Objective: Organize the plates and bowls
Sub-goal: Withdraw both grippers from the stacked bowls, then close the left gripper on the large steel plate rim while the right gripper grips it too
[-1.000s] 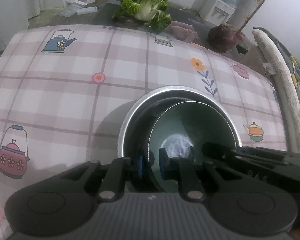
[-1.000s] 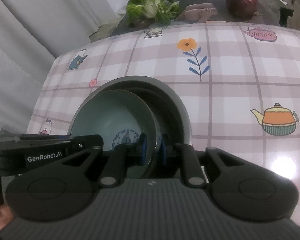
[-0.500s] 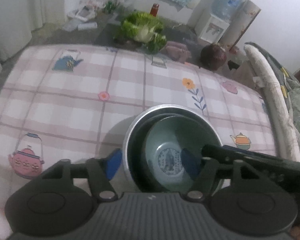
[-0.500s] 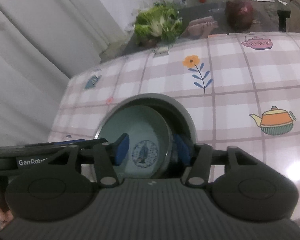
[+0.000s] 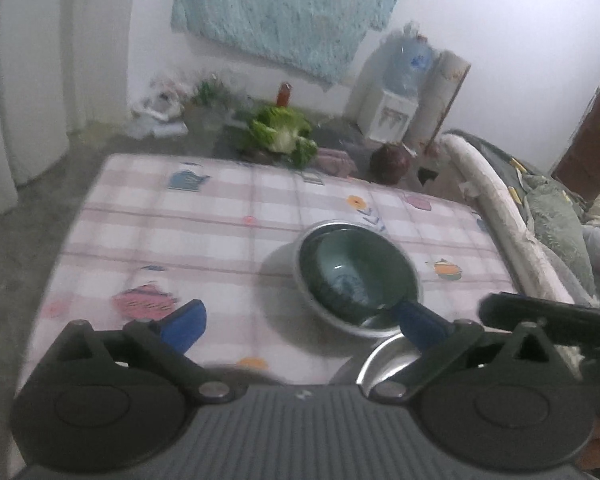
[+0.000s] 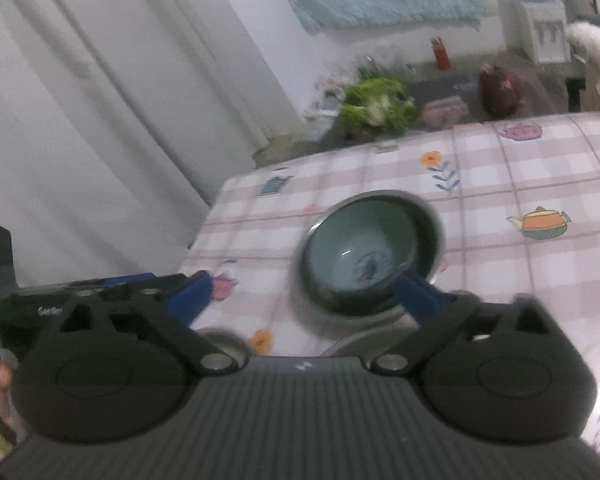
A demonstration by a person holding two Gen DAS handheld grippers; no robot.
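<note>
On the desk (image 5: 228,232), covered by a pink checked cloth printed with teapots and flowers, a teal bowl (image 5: 352,276) is seen nested inside a larger metal bowl (image 5: 364,326), toward the right of the middle in the left wrist view. A dark printed mark is visible at the bottom of the teal bowl (image 6: 360,256), which leans toward one side of the metal bowl (image 6: 430,228). Nearer the cameras, the rim of a second metal dish (image 5: 384,364) is partly hidden behind the tongs. The left tongs (image 5: 300,326) are spread wide, having just been opening, and nothing is held between their blue pads; the bowls sit beyond them, untouched. The right tongs (image 6: 304,296) are likewise spread wide, having just been opening, with nothing pinched. Beyond the desk, a leafy green vegetable (image 5: 284,136), a dark red round vegetable (image 5: 390,162), a red bottle (image 6: 441,53) and a water dispenser (image 5: 392,104) are seen on the floor by a white wall. Both views are blurred
</note>
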